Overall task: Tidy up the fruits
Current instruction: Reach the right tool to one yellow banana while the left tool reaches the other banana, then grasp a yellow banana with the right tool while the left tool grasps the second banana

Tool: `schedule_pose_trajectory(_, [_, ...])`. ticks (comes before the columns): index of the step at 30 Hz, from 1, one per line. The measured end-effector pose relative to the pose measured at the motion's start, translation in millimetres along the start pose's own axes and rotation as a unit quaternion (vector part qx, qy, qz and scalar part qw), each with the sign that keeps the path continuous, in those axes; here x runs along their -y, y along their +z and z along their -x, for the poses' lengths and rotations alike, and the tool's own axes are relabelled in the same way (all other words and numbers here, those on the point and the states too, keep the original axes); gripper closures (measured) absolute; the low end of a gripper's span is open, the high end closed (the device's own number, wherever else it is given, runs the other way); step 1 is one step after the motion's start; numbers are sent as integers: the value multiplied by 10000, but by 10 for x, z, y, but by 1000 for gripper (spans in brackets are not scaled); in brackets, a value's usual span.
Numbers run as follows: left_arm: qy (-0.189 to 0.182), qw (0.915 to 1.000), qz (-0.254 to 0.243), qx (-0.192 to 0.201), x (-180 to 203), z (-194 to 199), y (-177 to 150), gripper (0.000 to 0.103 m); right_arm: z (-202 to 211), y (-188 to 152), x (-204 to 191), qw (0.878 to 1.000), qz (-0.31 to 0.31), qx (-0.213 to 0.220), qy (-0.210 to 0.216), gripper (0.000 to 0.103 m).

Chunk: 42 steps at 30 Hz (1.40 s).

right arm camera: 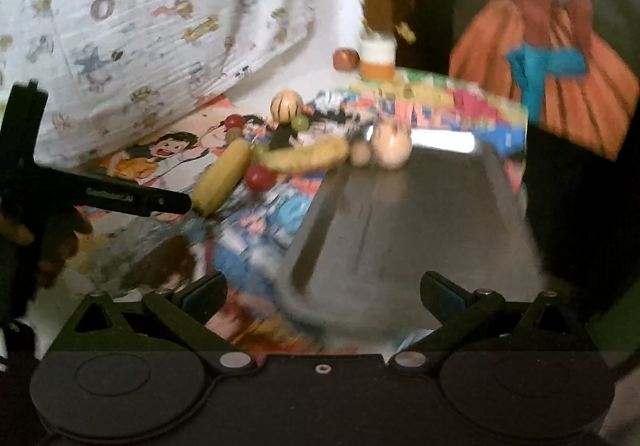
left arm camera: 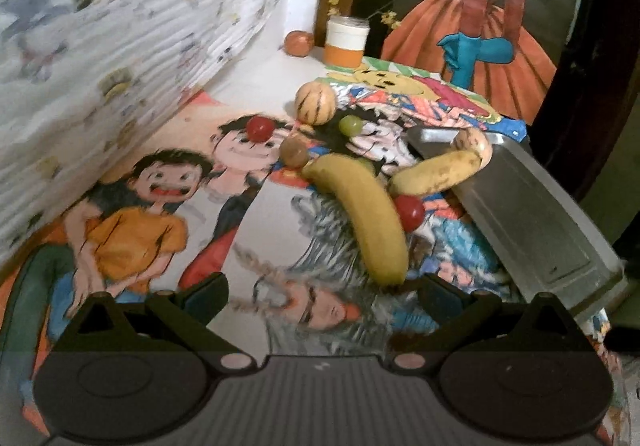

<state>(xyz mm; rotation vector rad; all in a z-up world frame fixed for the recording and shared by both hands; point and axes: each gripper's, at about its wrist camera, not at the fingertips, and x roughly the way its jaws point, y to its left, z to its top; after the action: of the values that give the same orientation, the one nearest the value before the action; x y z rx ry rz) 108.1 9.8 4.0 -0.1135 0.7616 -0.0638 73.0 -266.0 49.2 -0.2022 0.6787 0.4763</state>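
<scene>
Fruits lie on a cartoon-printed cloth beside a metal tray (left arm camera: 532,221). In the left wrist view a banana (left arm camera: 368,213) lies just ahead of my open, empty left gripper (left arm camera: 320,286). A second banana (left arm camera: 440,169) rests on the tray's corner. Two red grapes (left arm camera: 410,211) (left arm camera: 259,127), a green grape (left arm camera: 351,125), a brown fruit (left arm camera: 294,151) and a striped melon (left arm camera: 316,101) lie around. In the right wrist view my open, empty right gripper (right arm camera: 320,286) hovers over the tray (right arm camera: 400,226), where a pale round fruit (right arm camera: 391,145) sits at the far end.
An orange-and-white jar (left arm camera: 346,41) and a small orange fruit (left arm camera: 299,43) stand at the back by a wooden post. A patterned curtain (left arm camera: 120,45) hangs on the left. An orange dress figure (left arm camera: 480,45) stands at the back right. The left gripper's finger (right arm camera: 132,199) shows in the right view.
</scene>
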Motion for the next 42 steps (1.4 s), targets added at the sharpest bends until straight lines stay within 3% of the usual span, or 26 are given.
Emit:
schedule_pose_trajectory(5, [-57,9989,-468,62,120,-128,192,0,-247,397,123,9926,1189,46,232,0])
schedule_pose_trajectory(10, [-264,9974,-675,-48,213,-279,314,0,-679,579,52,9600,2733,-56,606,1])
schedule_pose_trajectory(14, [-394,9961,-775,-156,248,-405,361,0,-1032,652,-44,9377,3434,-53,516,4])
schedule_pose_trajectory(21, [-517,9942,-892,-309,209,-508,386,6,-1379,765,-92,9157,3948,-83,747,15])
schedule_pose_trajectory(28, [-547,9947,-786,-372,198,-584,423,25,-1608,784,-179,9018,4195,-238,1011,30])
schedule_pose_trajectory(29, [-579,9948,-746,-378,190,-591,434,26,-1626,783,-193,9018,4196,-214,1014,31])
schedule_pose_trajectory(31, [-712,9947,-633,-393,174,-599,453,36,-1644,790,-207,9038,4161,-210,983,46])
schedule_pose_trajectory(39, [-814,9952,-394,-369,103,-539,442,59,-1651,749,-247,9030,4229,-213,730,53])
schedule_pose_trajectory(42, [-903,9950,-135,-412,23,-528,444,61,-1602,723,-292,9019,4276,-227,562,61])
